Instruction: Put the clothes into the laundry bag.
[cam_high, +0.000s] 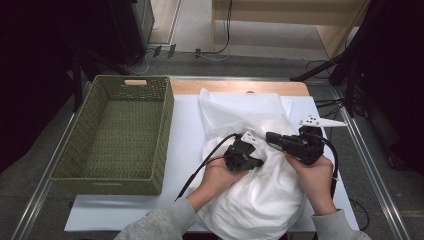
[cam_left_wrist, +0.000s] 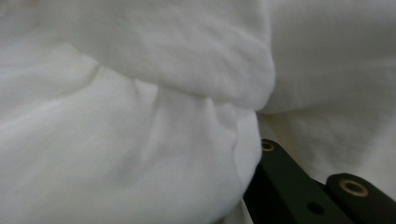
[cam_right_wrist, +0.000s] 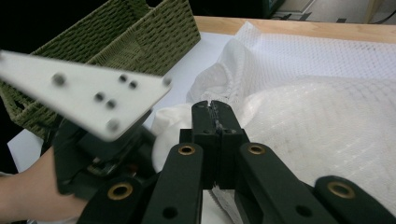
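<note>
High view check, operator: where does the work stand?

— Your left gripper (cam_high: 256, 162) is buried in the white cloth bundle (cam_high: 265, 200), jaws closed together with a fold of cloth bunched against them. Your right gripper (cam_high: 272, 136) has its jaws pressed together too, pinching the mesh bag (cam_right_wrist: 327, 112) at its edge.

— And the cloth, relative to the fingers?

— Cloth lies directly under and around the left fingers; the bag mouth sits at the right fingertips (cam_right_wrist: 212, 109). The green basket (cam_high: 112, 177) stands well apart, beyond your left gripper.

— Step in hand?

— Judged: stuffing the cloth into the bag. Next, hold the bag edge firm and drive the gripped fold deeper past the right fingertips.
</note>
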